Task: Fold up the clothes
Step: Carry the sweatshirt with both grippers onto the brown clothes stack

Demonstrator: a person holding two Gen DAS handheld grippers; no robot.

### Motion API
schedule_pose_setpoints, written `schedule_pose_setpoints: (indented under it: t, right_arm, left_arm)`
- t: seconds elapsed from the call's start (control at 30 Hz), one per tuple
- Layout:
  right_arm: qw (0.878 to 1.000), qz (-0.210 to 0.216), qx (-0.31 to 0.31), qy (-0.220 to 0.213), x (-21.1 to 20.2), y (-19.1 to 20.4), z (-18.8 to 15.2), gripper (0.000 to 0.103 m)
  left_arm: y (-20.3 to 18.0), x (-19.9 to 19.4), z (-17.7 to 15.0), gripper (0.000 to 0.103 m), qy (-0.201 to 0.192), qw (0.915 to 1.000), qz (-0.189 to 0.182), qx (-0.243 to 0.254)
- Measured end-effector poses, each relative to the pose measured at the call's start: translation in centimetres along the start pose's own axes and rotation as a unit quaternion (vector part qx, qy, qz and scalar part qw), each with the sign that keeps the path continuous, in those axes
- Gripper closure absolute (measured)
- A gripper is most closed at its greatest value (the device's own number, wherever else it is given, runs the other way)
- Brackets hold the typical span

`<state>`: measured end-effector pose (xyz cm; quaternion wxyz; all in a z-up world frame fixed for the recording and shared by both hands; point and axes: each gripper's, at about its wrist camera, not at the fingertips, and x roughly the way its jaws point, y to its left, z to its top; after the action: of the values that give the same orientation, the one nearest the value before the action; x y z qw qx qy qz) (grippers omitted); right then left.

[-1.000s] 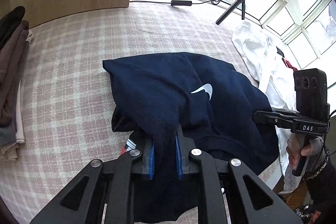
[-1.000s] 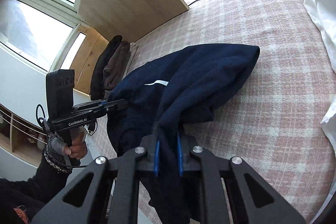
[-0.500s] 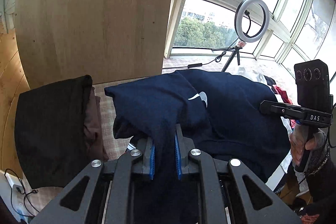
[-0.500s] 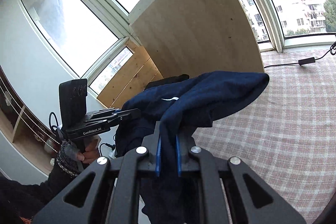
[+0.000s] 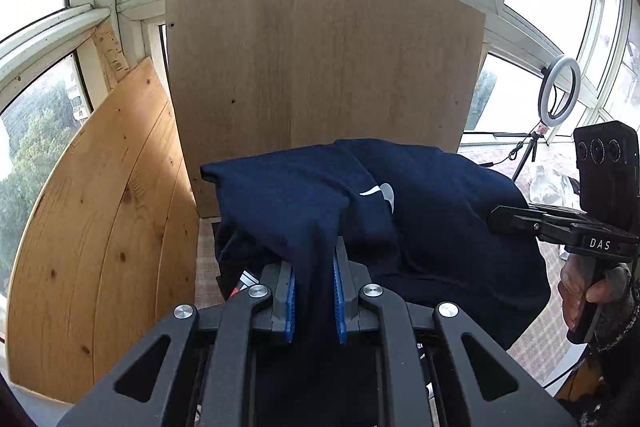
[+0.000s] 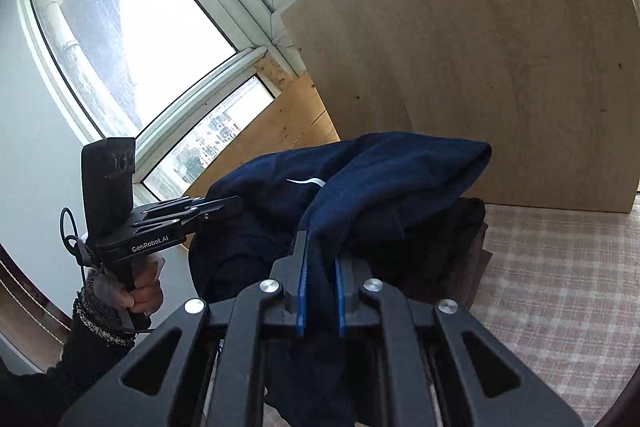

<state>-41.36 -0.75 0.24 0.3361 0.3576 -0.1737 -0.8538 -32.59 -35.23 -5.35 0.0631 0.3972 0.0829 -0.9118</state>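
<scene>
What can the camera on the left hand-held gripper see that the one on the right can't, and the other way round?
Only the left view shows the ring light on its stand by the windows, a white heap below it, and the right hand-held gripper from the side.

Only the right view shows the stack of dark clothes on the checked cloth, and the left hand-held gripper from the side.

Both show the navy shirt with its white logo, clamped by both hand-held grippers and lifted off the surface, and the wooden board behind.
</scene>
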Motion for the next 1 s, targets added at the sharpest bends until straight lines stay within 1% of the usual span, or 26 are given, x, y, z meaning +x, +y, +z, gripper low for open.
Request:
schedule_pose_setpoints:
  t: [0.07,0.13,0.17,0.2,0.23,0.27,0.3,0.33,0.4,0.43,0.5,0.53,0.57,0.63,0.7,0.73,0.77,0.8,0.83,0.87,0.93,0.97,1.0]
  right_arm:
    - [1.0,-0.013,0.008,0.023,2.3,-1.0,-1.3,0.093]
    - [0.998,-0.027,0.019,0.052,4.4,-2.5,-3.1,0.093]
    - [0.997,-0.042,0.02,0.063,5.0,-3.3,-4.0,0.093]
    - [0.995,-0.056,0.021,0.074,5.6,-4.0,-5.0,0.093]
    - [0.994,-0.068,0.024,0.085,6.1,-4.8,-5.9,0.093]
    - [0.993,-0.066,0.036,0.091,6.1,-5.6,-6.1,0.093]
    - [0.992,-0.064,0.049,0.098,6.1,-6.4,-6.4,0.092]
    - [0.991,-0.063,0.059,0.105,6.0,-7.1,-6.5,0.091]
    - [0.989,-0.07,0.051,0.12,5.1,-6.9,-6.2,0.089]
    - [0.988,-0.076,0.046,0.126,4.6,-6.8,-6.1,0.088]
    - [0.987,-0.113,0.019,0.113,3.2,-5.7,-5.2,0.087]
    - [0.986,-0.129,0.005,0.103,2.5,-5.1,-4.7,0.087]
    - [0.987,-0.131,-0.009,0.093,2.2,-4.3,-4.0,0.087]
    - [0.99,-0.107,-0.038,0.08,2.6,-2.7,-2.4,0.087]
    - [0.991,-0.086,-0.056,0.088,4.3,-1.8,-1.6,0.087]
    - [0.99,-0.078,-0.062,0.096,5.4,-1.6,-1.3,0.087]
    - [0.989,-0.072,-0.064,0.112,6.8,-1.9,-1.4,0.087]
    - [0.985,-0.084,-0.064,0.138,8.3,-2.4,-1.7,0.087]
    - [0.977,-0.109,-0.066,0.172,9.7,-3.2,-2.2,0.089]
    - [0.974,-0.113,-0.068,0.184,9.9,-3.4,-2.3,0.093]
    - [0.969,-0.121,-0.073,0.204,10.1,-3.7,-2.3,0.093]
    - [0.97,-0.118,-0.087,0.194,9.6,-2.7,-1.5,0.093]
    - [0.971,-0.116,-0.1,0.184,9.1,-1.7,-0.6,0.093]
  left_arm:
    - [1.9,2.6,-1.8,0.09,0.025,0.9997,0.005,-0.003]
    - [3.9,5.8,-4.3,0.09,0.065,0.9975,-0.001,-0.027]
    - [4.7,7.2,-5.6,0.09,0.084,0.9959,0.002,-0.034]
    - [5.2,8.1,-6.6,0.088,0.094,0.9949,0.007,-0.036]
    - [5.8,8.5,-7.3,0.085,0.095,0.9946,0.004,-0.044]
    - [6.4,8.6,-7.7,0.079,0.093,0.9941,-0.004,-0.057]
    - [7.0,8.6,-7.9,0.07,0.092,0.9931,-0.009,-0.073]
    - [7.5,8.3,-7.9,0.064,0.093,0.9918,-0.008,-0.088]
    - [7.7,7.0,-7.7,0.065,0.081,0.9922,0.008,-0.094]
    - [7.5,6.1,-7.5,0.068,0.069,0.9934,0.018,-0.09]
    - [6.7,4.0,-7.0,0.068,0.037,0.9958,0.038,-0.074]
    - [6.3,3.2,-6.7,0.068,0.022,0.9966,0.042,-0.067]
    - [5.9,2.8,-6.3,0.068,0.013,0.9973,0.037,-0.062]
    - [5.3,4.0,-5.8,0.068,0.016,0.9984,0.02,-0.051]
    - [4.8,5.6,-5.3,0.068,0.024,0.9989,0.001,-0.041]
    - [4.8,6.8,-5.2,0.065,0.03,0.9989,0.0,-0.036]
    - [5.1,8.5,-5.2,0.065,0.045,0.9984,0.011,-0.033]
    - [5.6,10.4,-5.3,0.065,0.072,0.9961,0.03,-0.041]
    - [6.3,11.7,-5.4,0.067,0.095,0.9931,0.035,-0.059]
    - [6.5,11.3,-5.5,0.068,0.092,0.9926,0.038,-0.069]
    - [6.2,8.5,-5.7,0.071,0.061,0.9939,0.058,-0.072]
    - [6.0,7.1,-5.7,0.073,0.045,0.994,0.068,-0.073]
    - [5.7,5.6,-6.0,0.07,0.03,0.9945,0.07,-0.073]
